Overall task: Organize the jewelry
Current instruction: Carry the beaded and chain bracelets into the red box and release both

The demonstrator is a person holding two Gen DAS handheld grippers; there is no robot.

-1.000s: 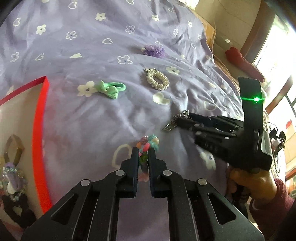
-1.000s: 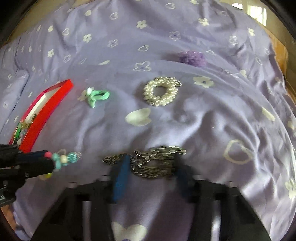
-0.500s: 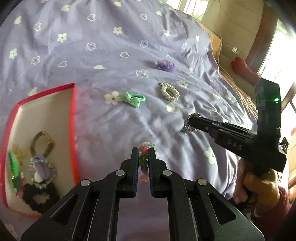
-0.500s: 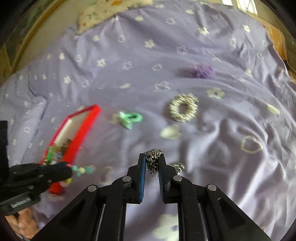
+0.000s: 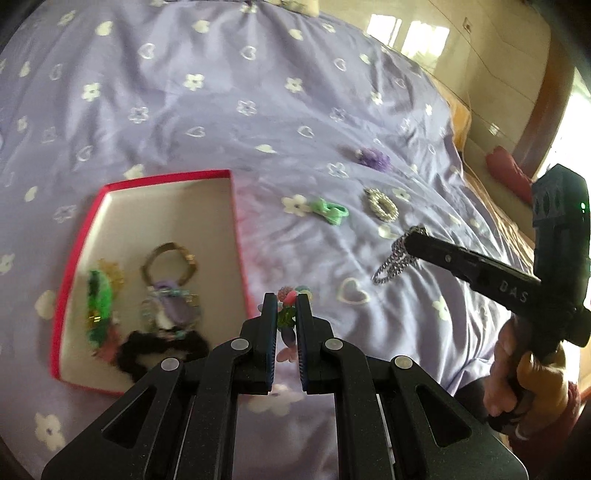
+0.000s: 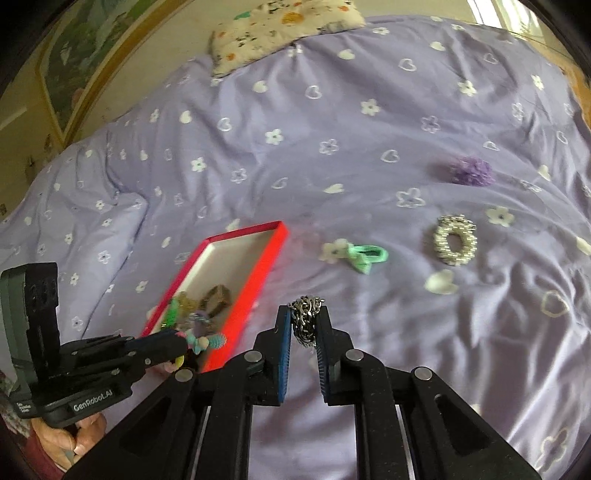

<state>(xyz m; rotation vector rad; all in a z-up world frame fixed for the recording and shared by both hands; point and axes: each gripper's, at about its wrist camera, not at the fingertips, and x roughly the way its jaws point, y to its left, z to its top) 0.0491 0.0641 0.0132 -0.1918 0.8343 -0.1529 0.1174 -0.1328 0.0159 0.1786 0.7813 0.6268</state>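
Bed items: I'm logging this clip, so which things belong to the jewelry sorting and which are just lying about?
Job:
- red tray
- beaded bracelet in left claw
- silver chain in right claw
- pearl bracelet, green hair tie, purple scrunchie, all on the bedspread

Lying about:
- patterned pillow
- red cloth item beside the bed

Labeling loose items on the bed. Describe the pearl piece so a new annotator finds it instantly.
On the lavender bedspread, look right of the red tray, past the mint-green hair tie. The pearl bracelet lies flat there, an oval ring of white beads, shinier than the fuzzy purple scrunchie behind it.
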